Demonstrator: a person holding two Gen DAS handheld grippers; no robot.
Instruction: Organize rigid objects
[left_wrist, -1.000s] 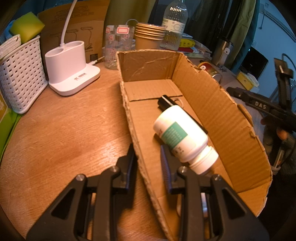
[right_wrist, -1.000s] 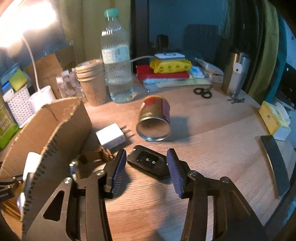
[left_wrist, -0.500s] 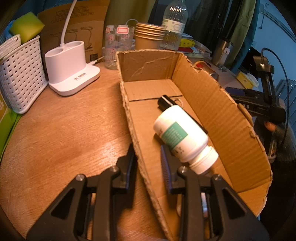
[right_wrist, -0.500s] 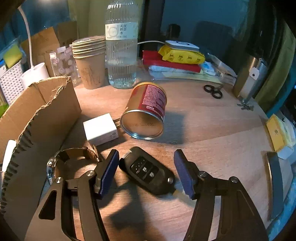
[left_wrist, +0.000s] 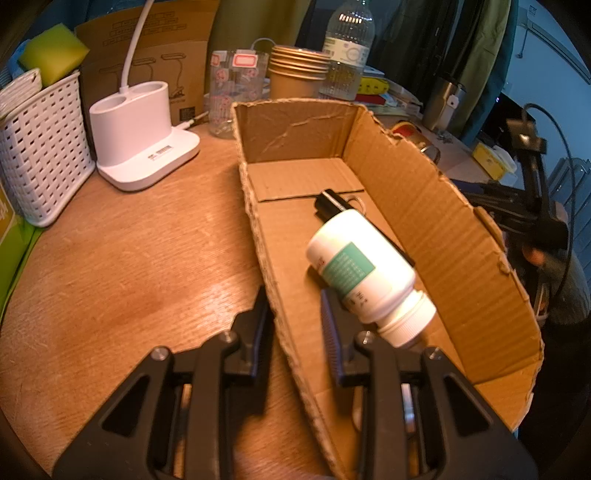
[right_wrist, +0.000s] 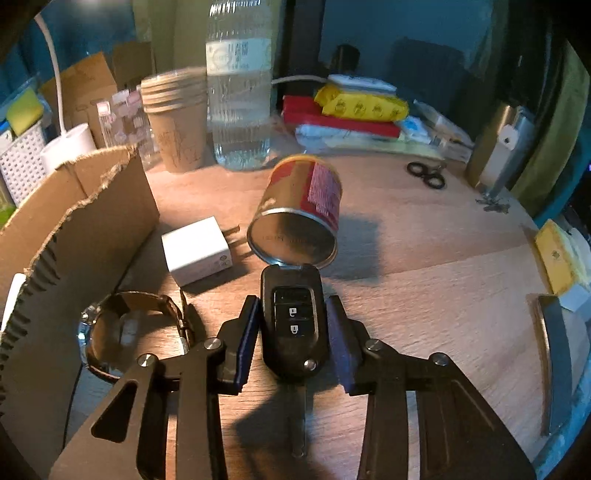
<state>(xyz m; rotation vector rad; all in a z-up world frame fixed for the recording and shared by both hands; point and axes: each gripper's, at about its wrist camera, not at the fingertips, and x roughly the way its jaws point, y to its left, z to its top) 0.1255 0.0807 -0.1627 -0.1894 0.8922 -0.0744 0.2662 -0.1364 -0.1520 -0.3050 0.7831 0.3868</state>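
An open cardboard box (left_wrist: 424, 206) lies on the wooden table. A white pill bottle (left_wrist: 364, 269) with a green label rests on its side inside, with a black item (left_wrist: 328, 203) behind it. My left gripper (left_wrist: 293, 310) straddles the box's near wall; one pad is against the outside and a gap shows inside. My right gripper (right_wrist: 291, 301) is closing on a black car key fob (right_wrist: 293, 325) flat on the table, pads against both its sides. A red can (right_wrist: 299, 214) lies tipped just beyond. A white charger (right_wrist: 197, 249) and a wristwatch (right_wrist: 133, 332) lie beside the box.
Paper cups (right_wrist: 177, 122) and a water bottle (right_wrist: 238, 103) stand at the back, scissors (right_wrist: 426, 173) and a metal tumbler (right_wrist: 506, 147) to the right. A white lamp base (left_wrist: 140, 129) and a white basket (left_wrist: 40, 147) stand left of the box.
My right gripper's jaws widened, then closed in around the key fob, which turned from slanted to straight along the fingers. The left gripper, the box and the bottle stayed put.
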